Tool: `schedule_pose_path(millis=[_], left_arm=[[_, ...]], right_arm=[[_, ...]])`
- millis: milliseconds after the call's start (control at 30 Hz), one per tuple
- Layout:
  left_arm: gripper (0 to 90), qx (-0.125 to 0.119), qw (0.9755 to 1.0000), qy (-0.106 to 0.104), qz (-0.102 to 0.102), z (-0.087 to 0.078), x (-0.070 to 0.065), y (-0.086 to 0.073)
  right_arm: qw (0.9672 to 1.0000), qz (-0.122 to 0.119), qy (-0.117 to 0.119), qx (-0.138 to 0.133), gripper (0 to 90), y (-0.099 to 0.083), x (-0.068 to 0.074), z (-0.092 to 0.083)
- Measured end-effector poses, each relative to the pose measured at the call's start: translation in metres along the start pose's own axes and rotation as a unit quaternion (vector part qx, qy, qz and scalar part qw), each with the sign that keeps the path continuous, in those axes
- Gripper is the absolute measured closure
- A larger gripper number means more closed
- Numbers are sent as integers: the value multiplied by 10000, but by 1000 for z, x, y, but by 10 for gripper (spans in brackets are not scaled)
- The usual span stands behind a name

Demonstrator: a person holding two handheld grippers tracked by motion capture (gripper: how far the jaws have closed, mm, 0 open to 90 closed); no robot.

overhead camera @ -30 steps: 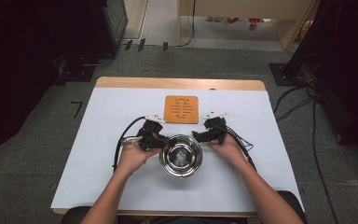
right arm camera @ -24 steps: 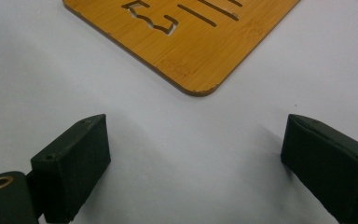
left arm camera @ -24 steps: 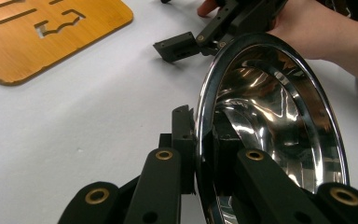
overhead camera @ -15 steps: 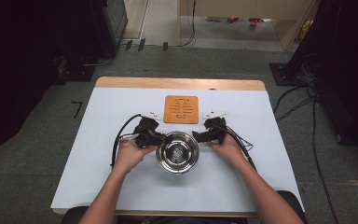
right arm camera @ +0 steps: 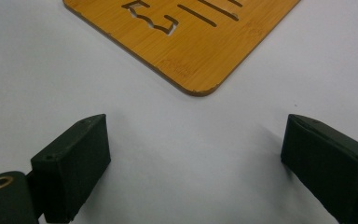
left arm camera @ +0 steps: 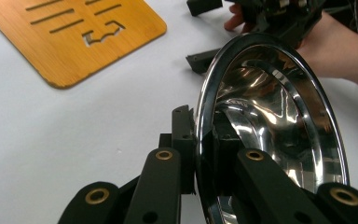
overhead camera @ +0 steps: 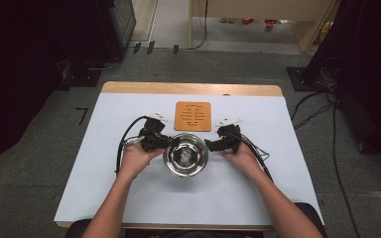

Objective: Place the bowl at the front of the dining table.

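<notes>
shiny round stainless steel bowl (overhead camera: 185, 155) sits near the middle of the white-covered table (overhead camera: 94, 188), mouth facing up as the high view shows it, just in front of the flat orange wooden board with slots cut in it (overhead camera: 192, 116). being round, the bowl has no long axis to speak of; its opening points straight up toward the overhead camera, and its rim lies about level.

at the left, the left gripper (overhead camera: 164, 143) comes in from the bowl's left side and pinches the rim. in the left gripper view the jaws are pressed on the steel bowl's (left arm camera: 270, 126) wall, one outside the rim and one inside, and the wooden board (left arm camera: 74, 37) lies beyond at the upper left.

past the bowl, at the right, the right gripper (overhead camera: 213, 145) points toward the bowl's right side from just beside it. in the right gripper view its jaws stand spread wide over bare white table (right arm camera: 51, 70) with nothing between them, and a rounded corner of the wooden board (right arm camera: 200, 42) lies ahead.
</notes>
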State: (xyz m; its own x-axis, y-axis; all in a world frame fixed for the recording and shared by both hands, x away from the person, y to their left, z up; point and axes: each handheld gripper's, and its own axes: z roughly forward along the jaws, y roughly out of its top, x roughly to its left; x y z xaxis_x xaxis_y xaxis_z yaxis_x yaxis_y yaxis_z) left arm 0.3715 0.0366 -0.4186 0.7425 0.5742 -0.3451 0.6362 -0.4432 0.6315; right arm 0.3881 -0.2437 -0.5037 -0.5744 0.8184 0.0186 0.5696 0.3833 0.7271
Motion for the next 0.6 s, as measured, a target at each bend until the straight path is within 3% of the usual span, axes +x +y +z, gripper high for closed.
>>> schedule_pose_path(millis=[233, 500, 600], left_arm=[[846, 1, 9999, 114, 27, -2, 3, 11], [846, 103, 9997, 150, -136, -3, 13, 12], [846, 26, 9997, 97, -223, -5, 17, 12]], right_arm=[[10000, 15, -2, 8, 73, 0, 0, 0], [10000, 19, -2, 1, 73, 0, 0, 0], [10000, 12, 1, 3, 73, 0, 0, 0]])
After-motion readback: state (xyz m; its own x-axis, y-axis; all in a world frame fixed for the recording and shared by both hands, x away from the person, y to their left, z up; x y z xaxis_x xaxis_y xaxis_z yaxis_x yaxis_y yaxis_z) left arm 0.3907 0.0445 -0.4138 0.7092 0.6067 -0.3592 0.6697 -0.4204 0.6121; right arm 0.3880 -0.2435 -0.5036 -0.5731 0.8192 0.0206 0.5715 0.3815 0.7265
